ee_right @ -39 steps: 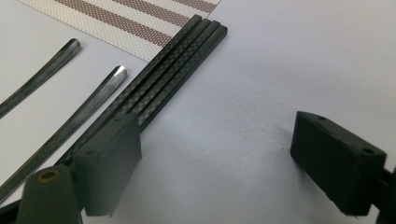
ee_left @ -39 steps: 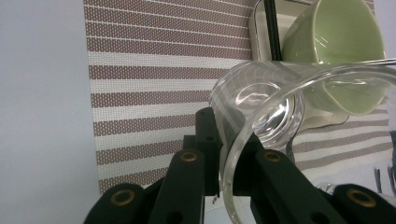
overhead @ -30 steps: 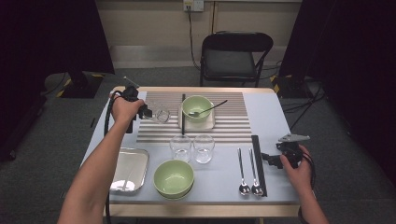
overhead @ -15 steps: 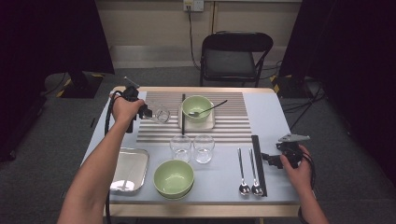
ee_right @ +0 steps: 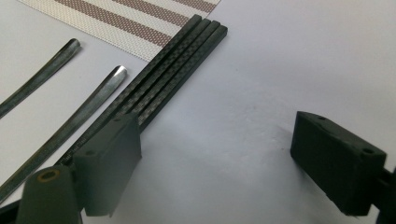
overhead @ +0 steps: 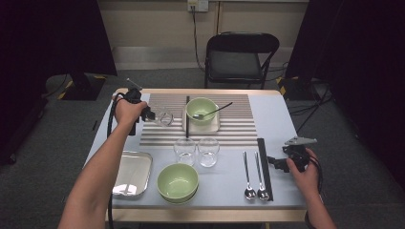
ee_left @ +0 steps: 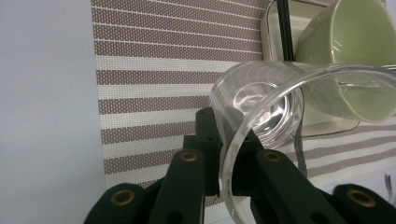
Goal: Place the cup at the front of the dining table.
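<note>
Glass [overhead: 165, 118] tipped on its side at the far left of the striped mat [overhead: 239, 131], seen from the high view, pinched at the rim by the left gripper [overhead: 149, 114]. Left arm stretched forward from the bottom edge, hand wrapped round the gripper body, jaws aimed right. Long axis of the glass near level, mouth toward the gripper, base toward the bowl [overhead: 201, 109] on its tray. Right hand low at the table's right edge, right gripper [overhead: 276, 161] aimed left, just beside the chopsticks [overhead: 264, 168].

Seen from the left gripper view: left gripper [ee_left: 227, 161] clamped on the glass [ee_left: 261, 105], one jaw outside the wall, one inside the mouth. Base pointing away over the mat [ee_left: 154, 88], close to the bowl [ee_left: 355, 56].

Seen from the right gripper view: right gripper [ee_right: 229, 154] spread wide, nothing between the jaws, bare table below. Chopsticks [ee_right: 173, 70] beside the near jaw, two spoon handles [ee_right: 88, 109] farther out.
</note>
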`<state>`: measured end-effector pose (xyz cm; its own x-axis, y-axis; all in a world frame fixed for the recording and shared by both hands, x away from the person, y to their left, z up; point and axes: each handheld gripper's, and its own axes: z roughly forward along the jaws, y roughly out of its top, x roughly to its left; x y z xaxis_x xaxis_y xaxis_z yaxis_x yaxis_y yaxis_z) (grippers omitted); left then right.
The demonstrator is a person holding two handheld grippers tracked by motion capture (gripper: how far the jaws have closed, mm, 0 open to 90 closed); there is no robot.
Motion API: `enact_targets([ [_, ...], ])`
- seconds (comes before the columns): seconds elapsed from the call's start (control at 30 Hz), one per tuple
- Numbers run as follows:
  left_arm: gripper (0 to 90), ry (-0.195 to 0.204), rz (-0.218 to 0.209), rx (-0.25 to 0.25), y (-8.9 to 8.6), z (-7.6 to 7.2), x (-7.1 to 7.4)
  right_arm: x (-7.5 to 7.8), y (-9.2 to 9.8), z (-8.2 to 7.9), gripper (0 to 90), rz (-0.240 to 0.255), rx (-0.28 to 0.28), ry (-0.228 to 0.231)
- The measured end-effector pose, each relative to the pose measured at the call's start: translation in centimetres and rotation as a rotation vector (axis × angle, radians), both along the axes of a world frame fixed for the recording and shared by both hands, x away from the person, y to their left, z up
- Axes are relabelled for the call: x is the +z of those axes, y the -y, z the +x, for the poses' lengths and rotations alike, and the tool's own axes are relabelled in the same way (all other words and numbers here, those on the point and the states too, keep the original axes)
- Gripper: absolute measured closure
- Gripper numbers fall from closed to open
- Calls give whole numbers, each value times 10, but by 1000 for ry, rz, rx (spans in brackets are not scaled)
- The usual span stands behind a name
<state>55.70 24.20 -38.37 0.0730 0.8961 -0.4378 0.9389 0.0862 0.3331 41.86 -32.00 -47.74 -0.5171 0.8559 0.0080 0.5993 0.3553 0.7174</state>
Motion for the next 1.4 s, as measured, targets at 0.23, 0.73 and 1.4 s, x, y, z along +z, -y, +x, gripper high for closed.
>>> enact_targets([
  [0.23,858,0,-1,-1,-1,1,0,0,0,0,153,1,0,0],
  [0.73,860,-2,13,4,3,5,2,0,0,0,153,0,0,0],
  [1.4,862,-11,24,18,5,9,-6,0,0,0,153,0,-2,-2],
])
